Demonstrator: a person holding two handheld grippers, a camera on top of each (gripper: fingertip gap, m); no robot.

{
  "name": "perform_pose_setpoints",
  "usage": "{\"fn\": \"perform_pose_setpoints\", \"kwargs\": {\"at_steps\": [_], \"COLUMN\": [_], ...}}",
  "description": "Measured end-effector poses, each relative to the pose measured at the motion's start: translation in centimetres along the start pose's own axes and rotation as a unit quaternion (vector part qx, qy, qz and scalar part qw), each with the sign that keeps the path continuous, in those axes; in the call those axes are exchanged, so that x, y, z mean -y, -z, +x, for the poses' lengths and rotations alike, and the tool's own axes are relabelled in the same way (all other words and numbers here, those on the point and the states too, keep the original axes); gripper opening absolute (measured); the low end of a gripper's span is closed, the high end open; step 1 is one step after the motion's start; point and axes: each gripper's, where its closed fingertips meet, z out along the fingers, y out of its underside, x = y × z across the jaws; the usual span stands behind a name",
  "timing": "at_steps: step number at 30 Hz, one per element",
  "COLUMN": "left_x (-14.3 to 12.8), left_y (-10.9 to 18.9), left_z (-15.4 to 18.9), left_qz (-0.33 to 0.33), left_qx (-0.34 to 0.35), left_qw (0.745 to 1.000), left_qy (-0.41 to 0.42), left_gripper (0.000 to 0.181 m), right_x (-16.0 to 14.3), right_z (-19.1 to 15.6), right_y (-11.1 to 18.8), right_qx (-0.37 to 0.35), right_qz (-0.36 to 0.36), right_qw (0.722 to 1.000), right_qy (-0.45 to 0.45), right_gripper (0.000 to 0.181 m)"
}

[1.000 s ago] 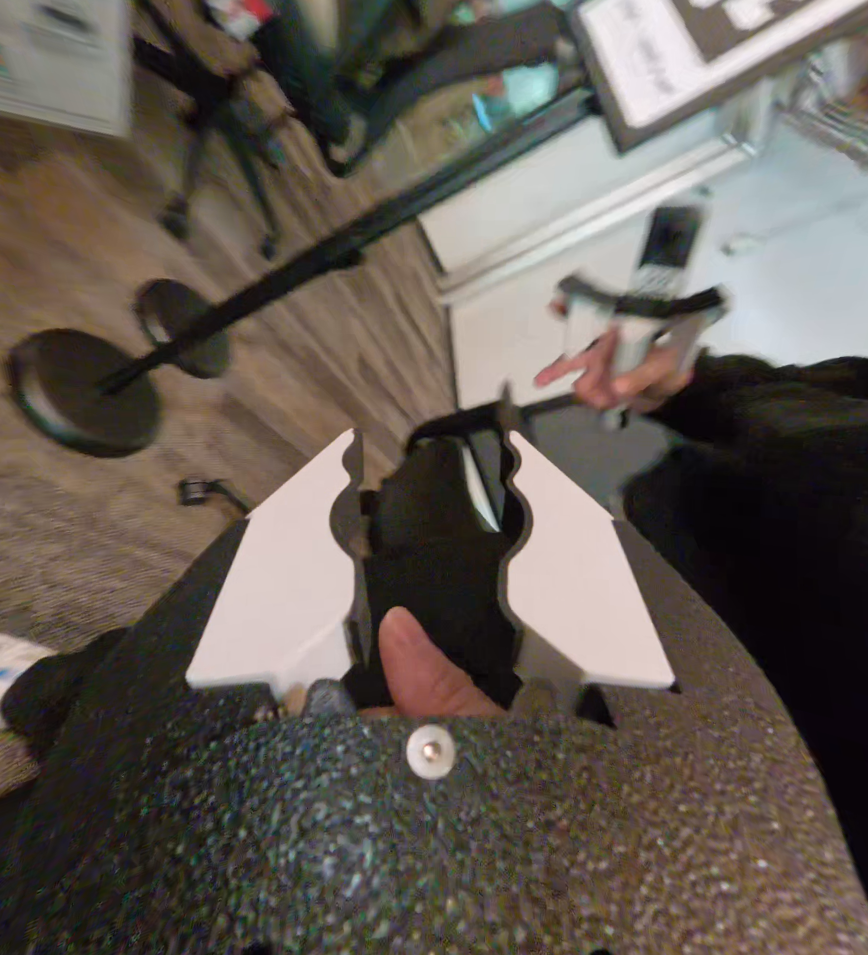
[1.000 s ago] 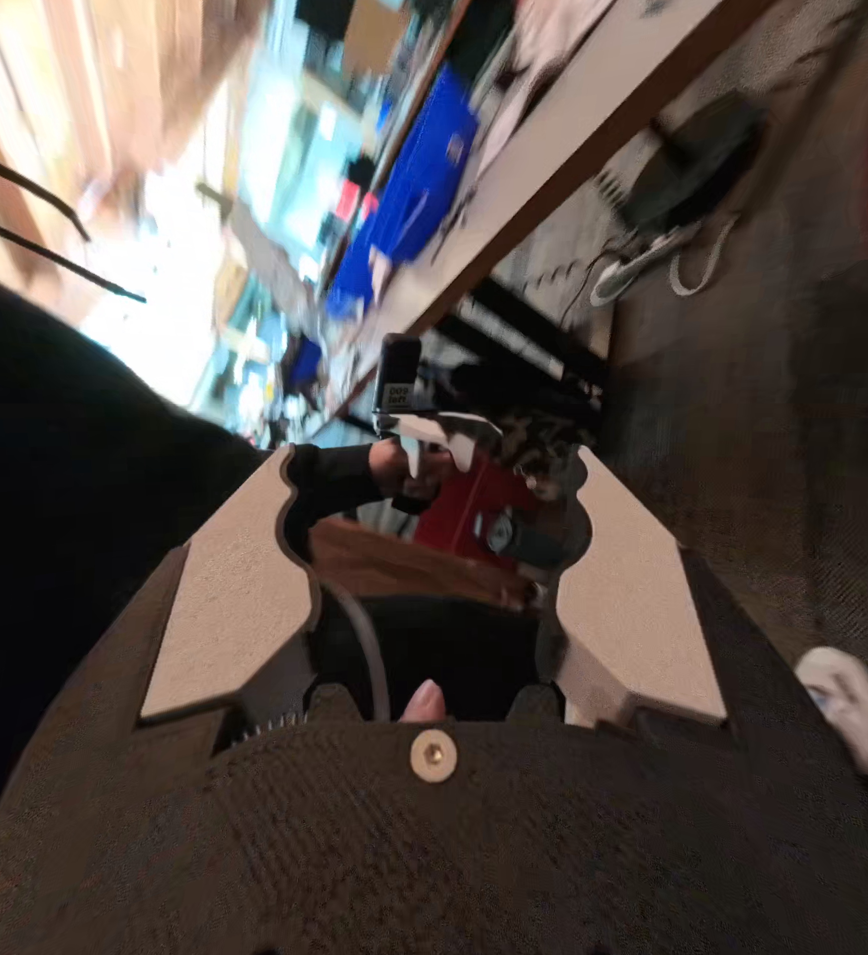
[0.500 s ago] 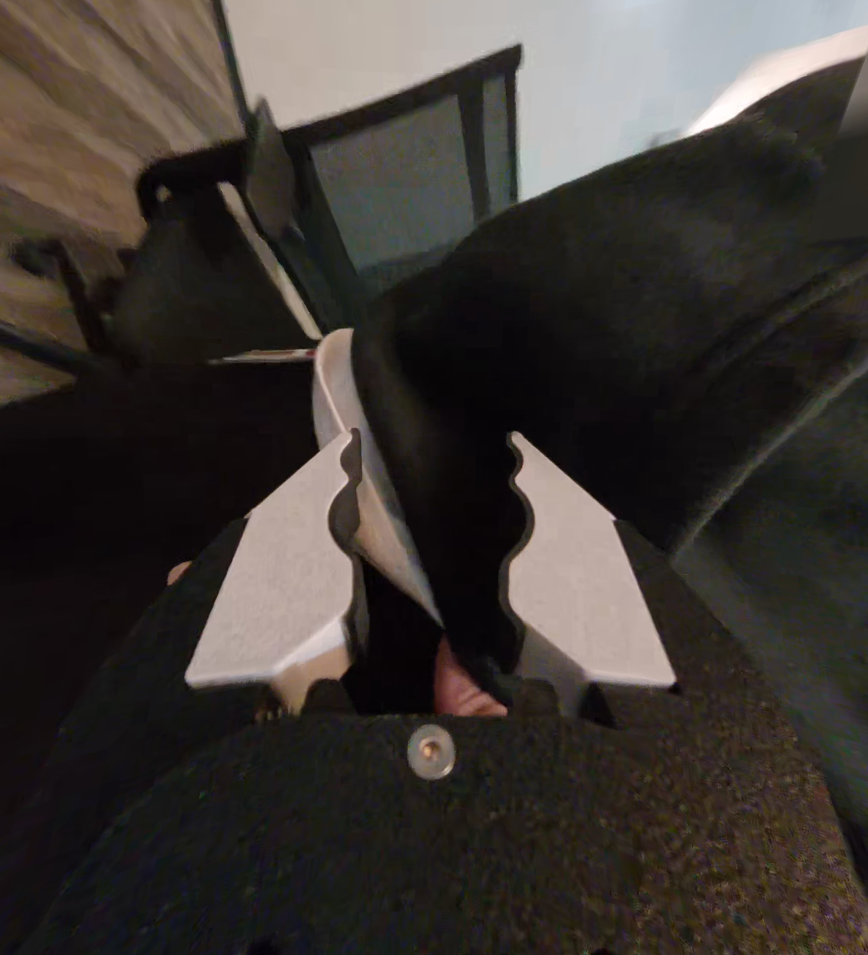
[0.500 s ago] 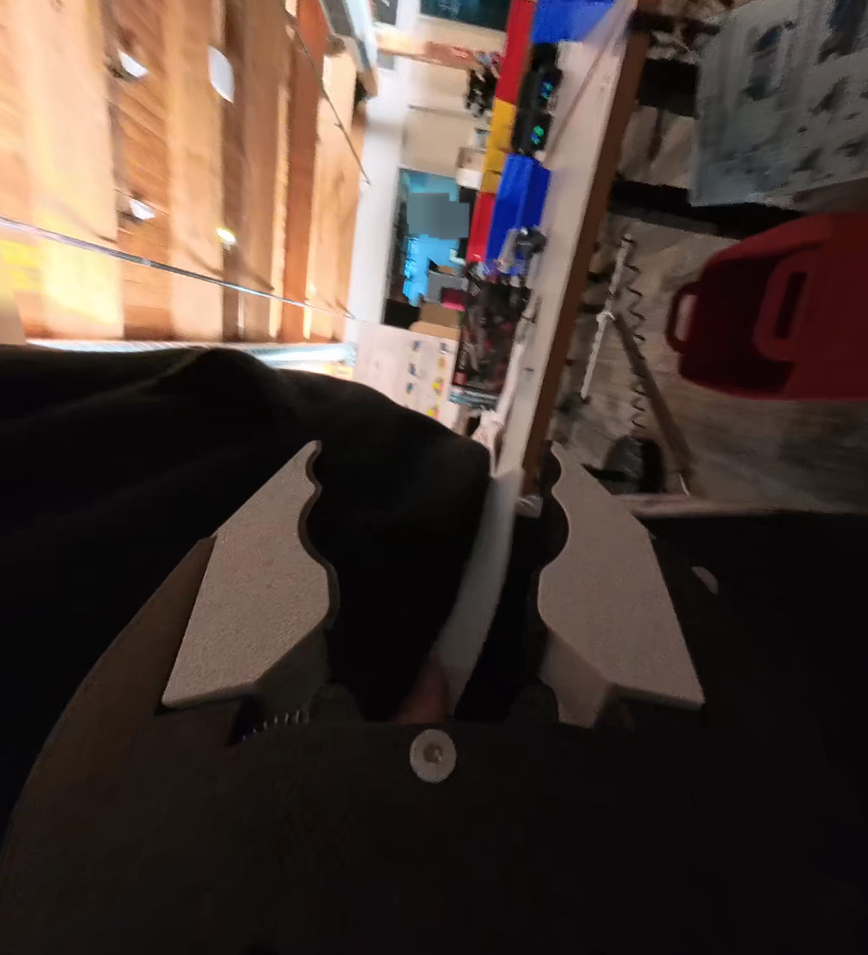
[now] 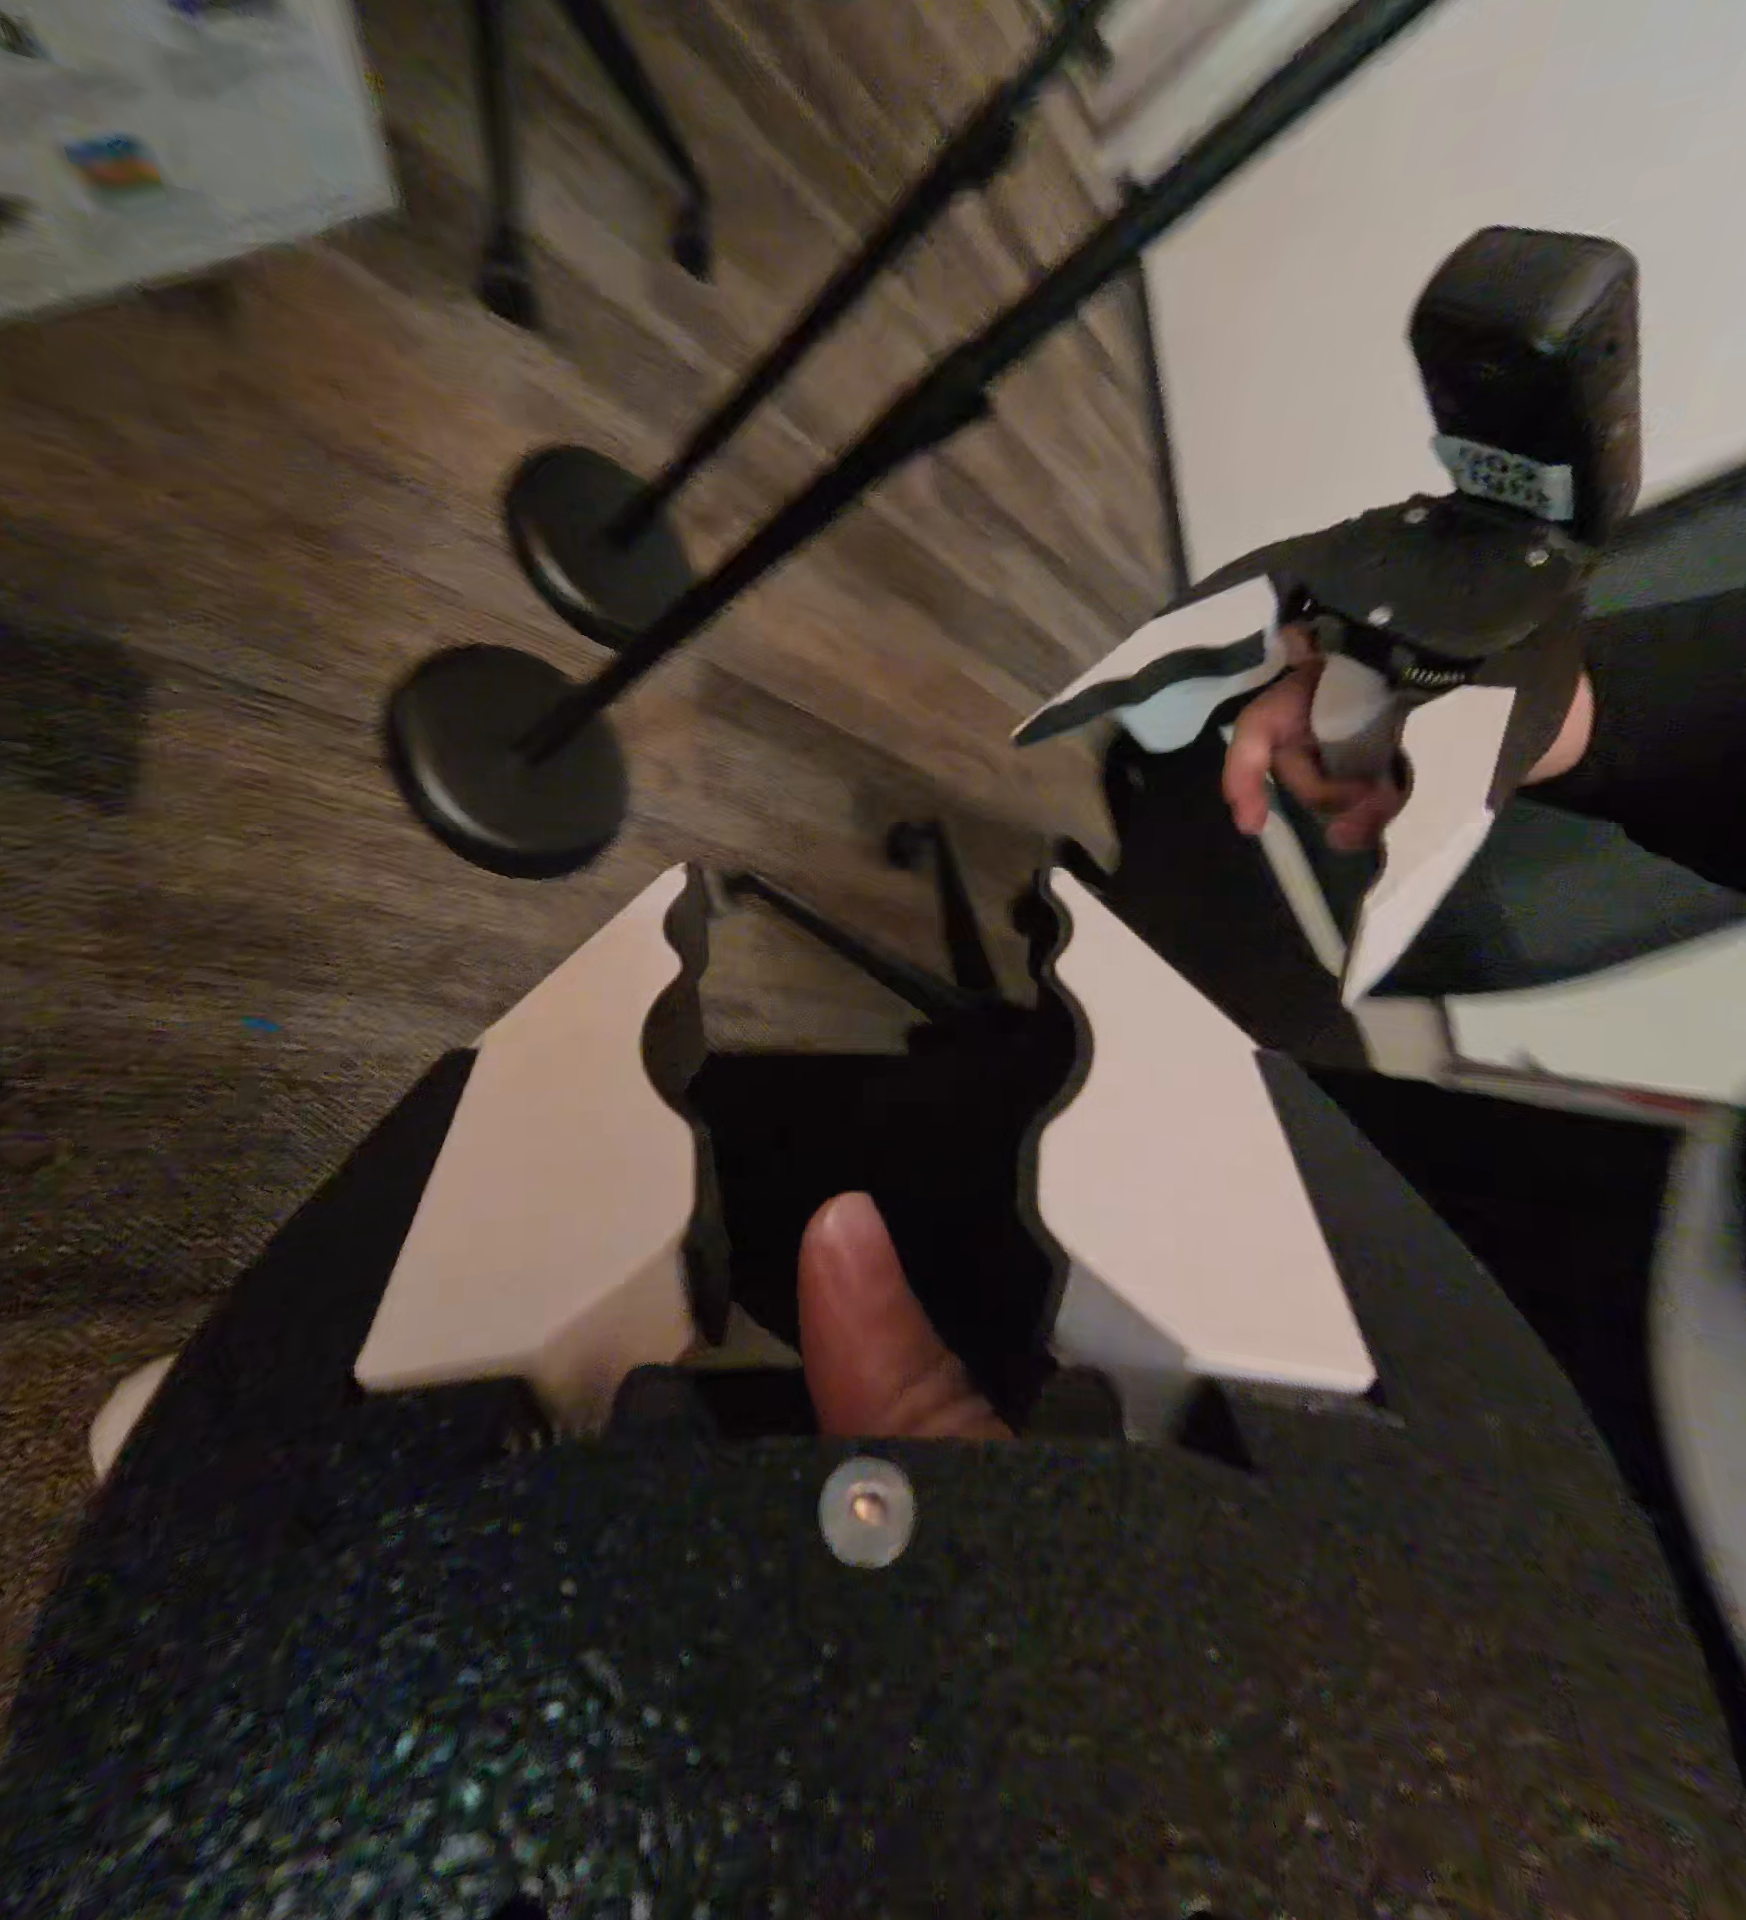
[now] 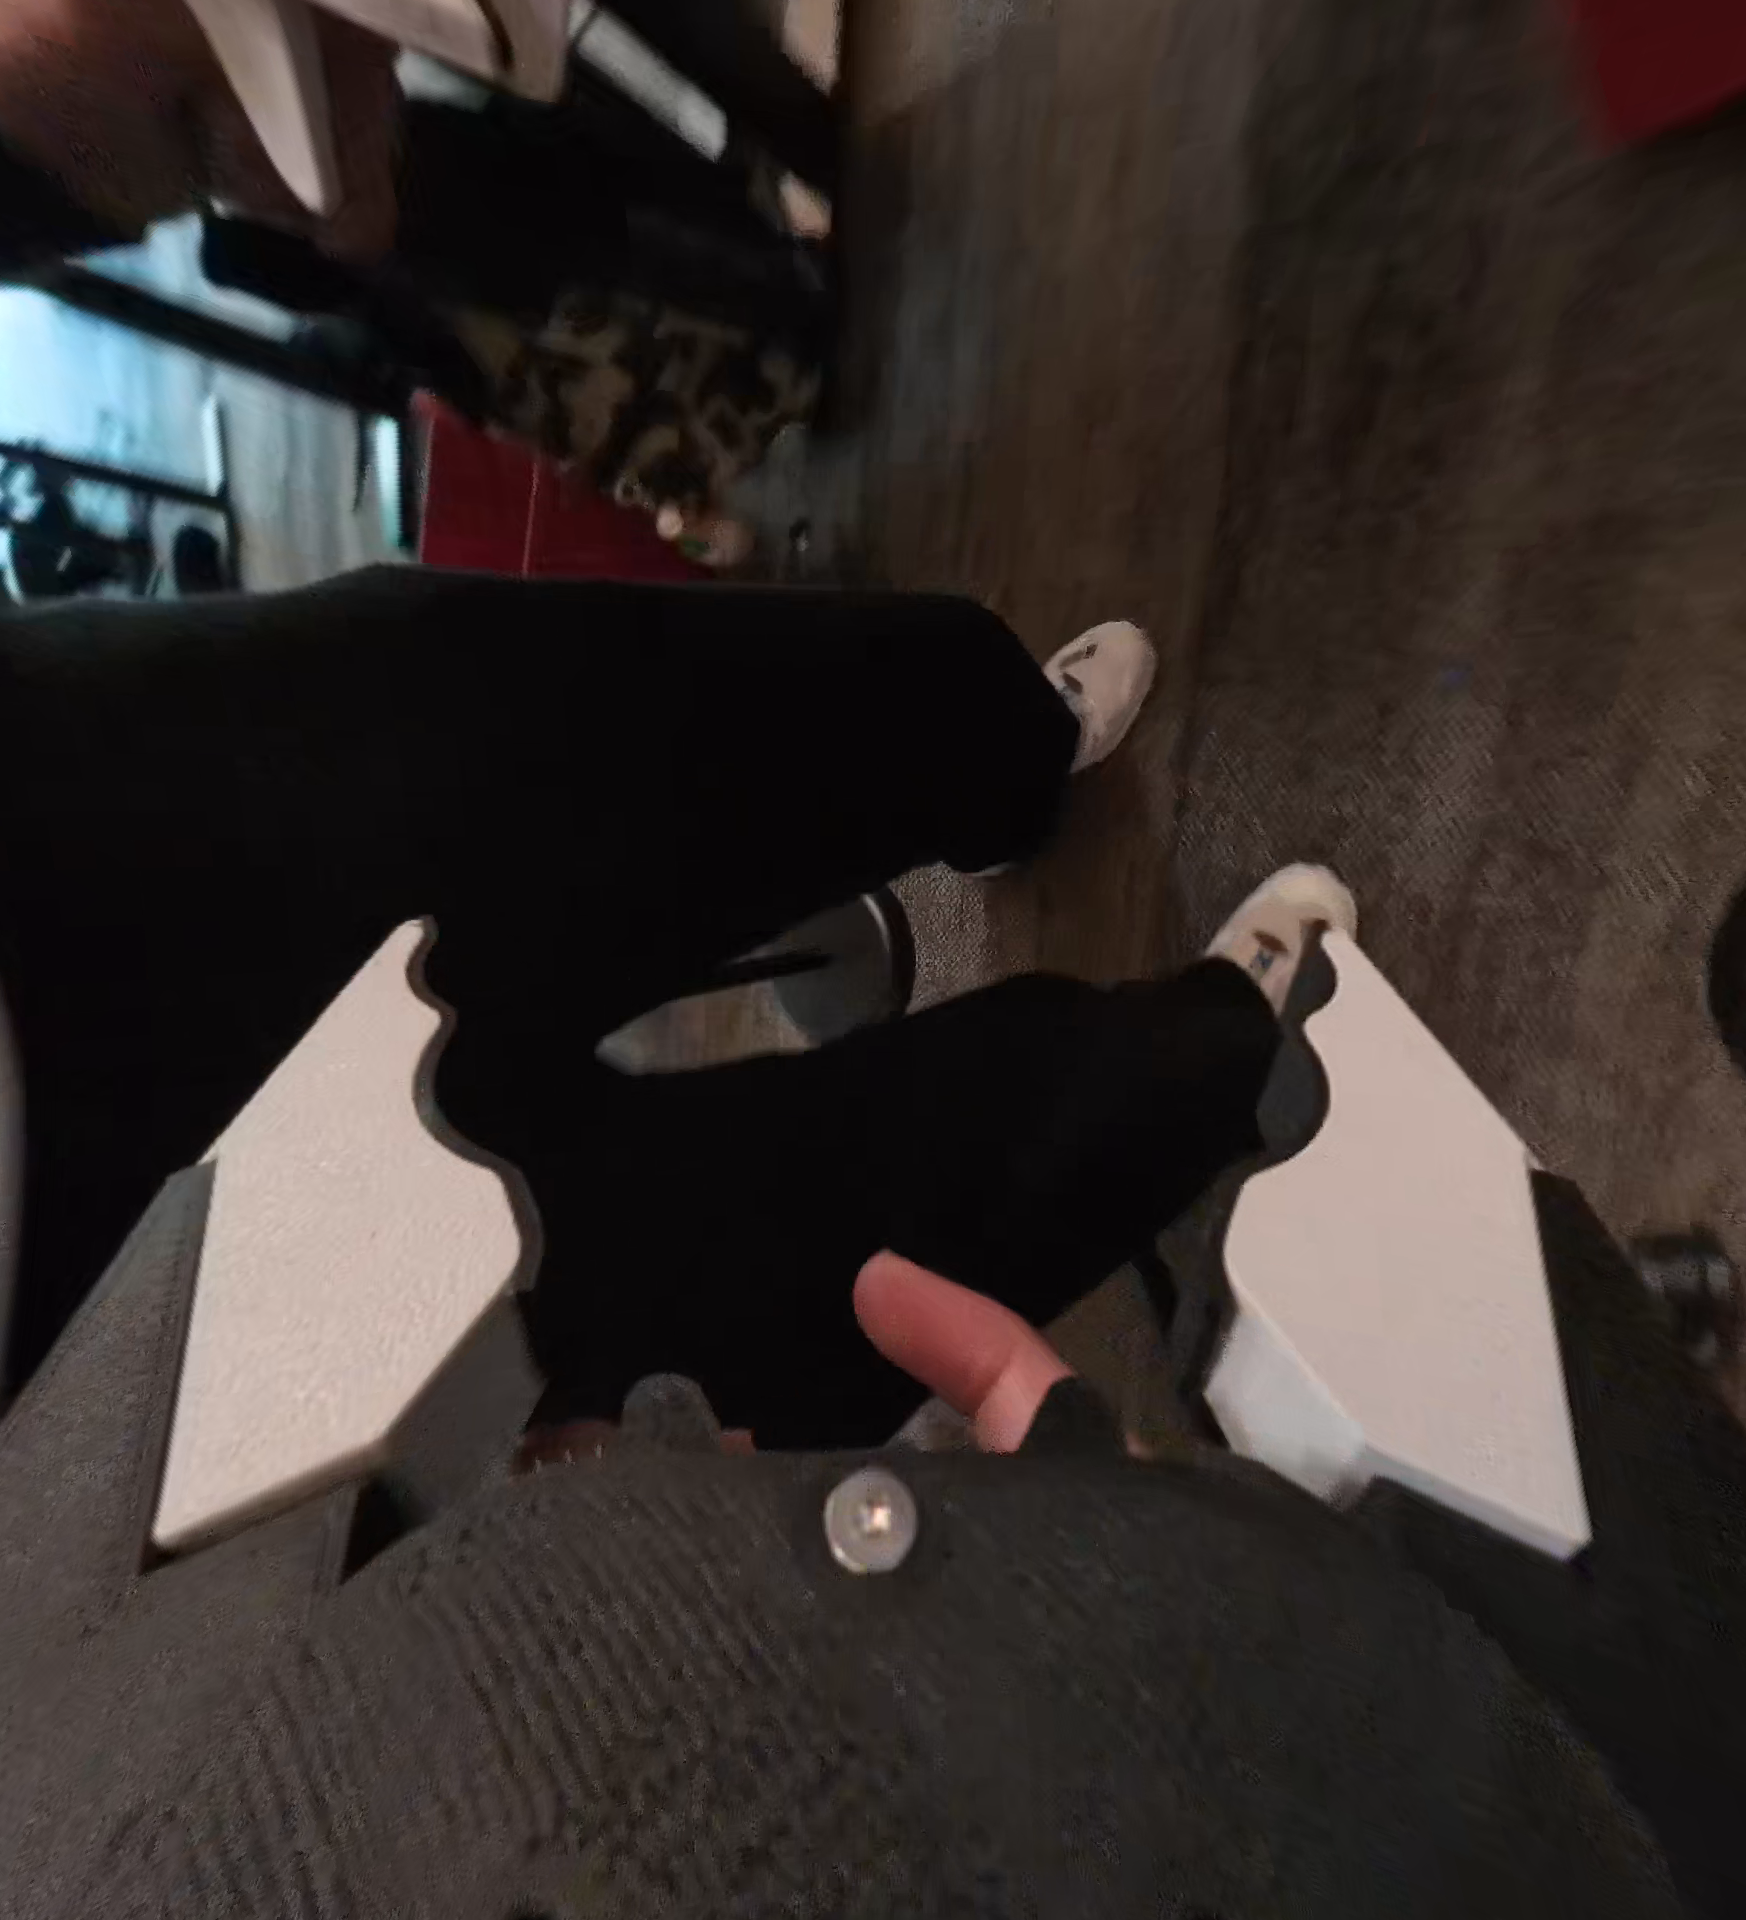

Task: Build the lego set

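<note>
Lego pieces show in neither view, so where the set lies cannot be told. Left hand-held gripper (image 5: pixel 864 904) is spread and holds nothing, pointing down at a wood floor (image 5: pixel 225 540) with two black round stand bases (image 5: pixel 505 753) ahead of it; right hand-held gripper (image 6: pixel 874 945) is spread wide and holds nothing, above black trouser legs (image 6: pixel 536 748) and white shoes (image 6: pixel 1108 686) on the floor

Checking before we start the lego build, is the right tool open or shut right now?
Open. The right tool has its two white fingers spread wide with nothing between them, only dark trouser legs and floor beyond.
</note>
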Motion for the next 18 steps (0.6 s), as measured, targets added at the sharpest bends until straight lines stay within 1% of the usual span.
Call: {"fn": "perform_pose_setpoints", "kwargs": {"at_steps": [1,3,4,5,7,8,9,10,11,12,13,14,15,16,17,18], "left_x": [-0.8,-3.2,-5.0,-7.1,-11.5,-13.7,-15.9,-18.0,-19.9,-21.7,-23.3,-24.6,-25.8,-26.8,-27.5,-28.1], "left_y": [-1.4,-3.9,-5.1,-6.2,-8.0,-8.8,-9.6,-10.3,-10.7,-11.0,-11.0,-10.9,-10.6,-10.2,-9.8,-9.3], "left_z": [-1.6,-4.7,-6.3,-7.7,-9.7,-10.5,-11.0,-11.5,-12.0,-12.4,-12.8,-13.1,-13.3,-13.3,-13.1,-12.7], "left_qz": [0.028,0.082,0.1,0.111,0.123,0.125,0.121,0.117,0.117,0.118,0.125,0.139,0.156,0.175,0.196,0.218], "left_qx": [0.029,0.094,0.132,0.167,0.233,0.259,0.278,0.296,0.315,0.332,0.348,0.362,0.377,0.388,0.396,0.405], "left_qw": [0.999,0.991,0.984,0.976,0.958,0.949,0.943,0.937,0.93,0.923,0.914,0.904,0.892,0.881,0.873,0.863], "left_qy": [0.006,0.04,0.061,0.08,0.114,0.129,0.14,0.145,0.147,0.154,0.167,0.18,0.195,0.206,0.208,0.208], "left_gripper": [0.061,0.065,0.065,0.066,0.072,0.08,0.084,0.082,0.081,0.081,0.078,0.077,0.077,0.076,0.075,0.077], "right_x": [0.7,1.6,1.6,0.8,-1.8,-2.6,-3.2,-4.1,-5.3,-6.5,-7.6,-8.3,-8.3,-8.1,-7.9,-7.5], "right_z": [2.0,6.4,9.0,12.3,18.7,21.4,23.7,25.6,27.2,28.4,29.7,31.0,31.9,33.3,35.5,37.3], "right_y": [-2.8,-8.7,-11.9,-15.1,-20.9,-23.6,-26.2,-28.8,-31.3,-33.5,-35.5,-37.3,-39.1,-40.6,-41.6,-42.2], "right_qx": [0.024,0.06,0.06,0.041,0.002,-0.01,-0.012,-0.01,-0.006,0.003,-0.005,-0.019,-0.034,-0.069,-0.129,-0.183], "right_qz": [-0.006,-0.009,-0.01,-0.029,-0.086,-0.093,-0.097,-0.113,-0.138,-0.161,-0.185,-0.193,-0.179,-0.159,-0.145,-0.127], "right_qw": [1.0,0.998,0.998,0.999,0.996,0.996,0.995,0.993,0.99,0.987,0.983,0.981,0.983,0.985,0.981,0.974], "right_qy": [0.018,0.01,-0.006,-0.021,-0.017,-0.009,-0.008,-0.01,-0.01,-0.007,-0.007,-0.007,0.0,0.014,0.03,0.047], "right_gripper": [0.156,0.158,0.158,0.153,0.131,0.132,0.129,0.129,0.134,0.129,0.122,0.108,0.094,0.091,0.082,0.079]}}
